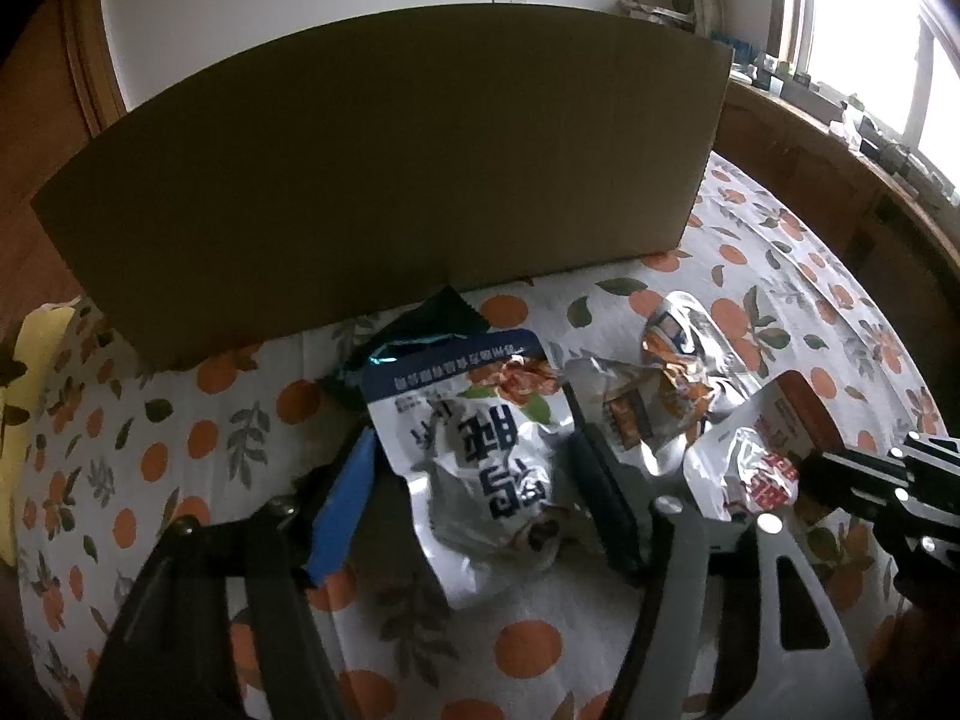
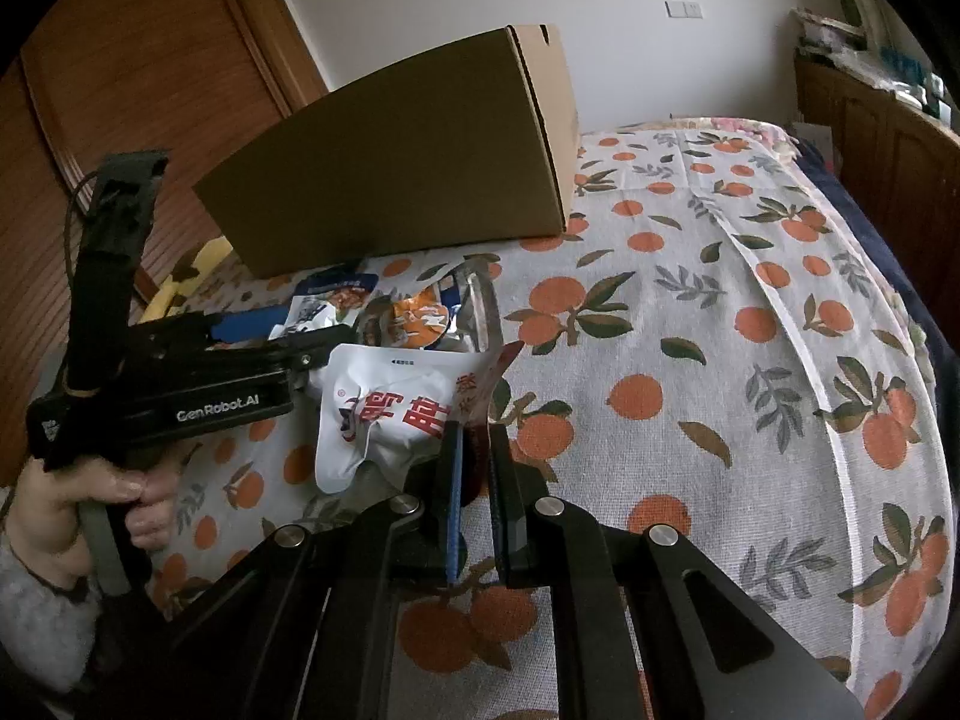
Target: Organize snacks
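Several snack packets lie on the orange-print cloth in front of a cardboard box (image 1: 384,180). My left gripper (image 1: 474,468) is open, its fingers on either side of a silver packet with blue print (image 1: 480,462). A dark green packet (image 1: 420,330) lies behind it, and a silver and orange packet (image 1: 660,384) to its right. My right gripper (image 2: 474,450) is shut on the corner of a white packet with red print (image 2: 390,414), also in the left wrist view (image 1: 750,468). The box also shows in the right wrist view (image 2: 408,168).
The cloth (image 2: 690,360) covers a bed that stretches to the right. A wooden wardrobe (image 2: 120,90) stands at the left, a wooden cabinet (image 2: 888,162) at the right. A yellow item (image 1: 24,408) lies at the bed's left edge.
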`<state>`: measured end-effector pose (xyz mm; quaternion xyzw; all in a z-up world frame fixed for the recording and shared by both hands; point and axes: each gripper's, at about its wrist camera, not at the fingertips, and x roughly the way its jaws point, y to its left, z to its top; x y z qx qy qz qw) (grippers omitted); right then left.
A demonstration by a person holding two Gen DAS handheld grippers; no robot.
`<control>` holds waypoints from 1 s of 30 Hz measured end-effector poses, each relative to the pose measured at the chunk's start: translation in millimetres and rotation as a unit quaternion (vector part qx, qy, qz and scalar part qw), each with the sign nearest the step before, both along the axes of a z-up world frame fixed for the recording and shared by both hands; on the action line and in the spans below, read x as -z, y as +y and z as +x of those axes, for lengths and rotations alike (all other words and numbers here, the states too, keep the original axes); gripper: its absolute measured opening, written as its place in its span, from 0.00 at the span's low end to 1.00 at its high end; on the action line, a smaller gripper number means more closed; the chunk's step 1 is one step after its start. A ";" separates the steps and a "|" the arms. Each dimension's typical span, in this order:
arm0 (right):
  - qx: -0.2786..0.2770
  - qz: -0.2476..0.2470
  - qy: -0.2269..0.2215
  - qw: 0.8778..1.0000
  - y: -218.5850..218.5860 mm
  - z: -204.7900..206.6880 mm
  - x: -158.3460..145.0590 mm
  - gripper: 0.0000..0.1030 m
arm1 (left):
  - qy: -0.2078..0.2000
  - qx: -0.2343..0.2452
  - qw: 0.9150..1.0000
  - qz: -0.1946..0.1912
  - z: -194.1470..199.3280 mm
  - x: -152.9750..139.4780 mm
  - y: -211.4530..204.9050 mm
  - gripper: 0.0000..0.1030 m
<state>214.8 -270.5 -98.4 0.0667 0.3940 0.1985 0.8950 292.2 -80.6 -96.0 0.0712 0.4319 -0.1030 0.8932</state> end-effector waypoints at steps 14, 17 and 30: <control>-0.007 -0.001 0.010 1.000 2.6 1.8 0.7 0.08 | 0.007 0.022 0.998 -0.054 -16.5 -3.2 13.1 0.43; -0.010 -0.002 0.013 1.000 2.7 3.2 -0.6 0.10 | -0.004 0.023 0.997 -0.077 -25.4 -11.3 21.5 0.34; -0.014 0.043 0.056 0.997 1.5 19.9 -0.7 0.22 | -0.015 0.052 0.992 -0.114 -52.6 -29.5 30.1 0.16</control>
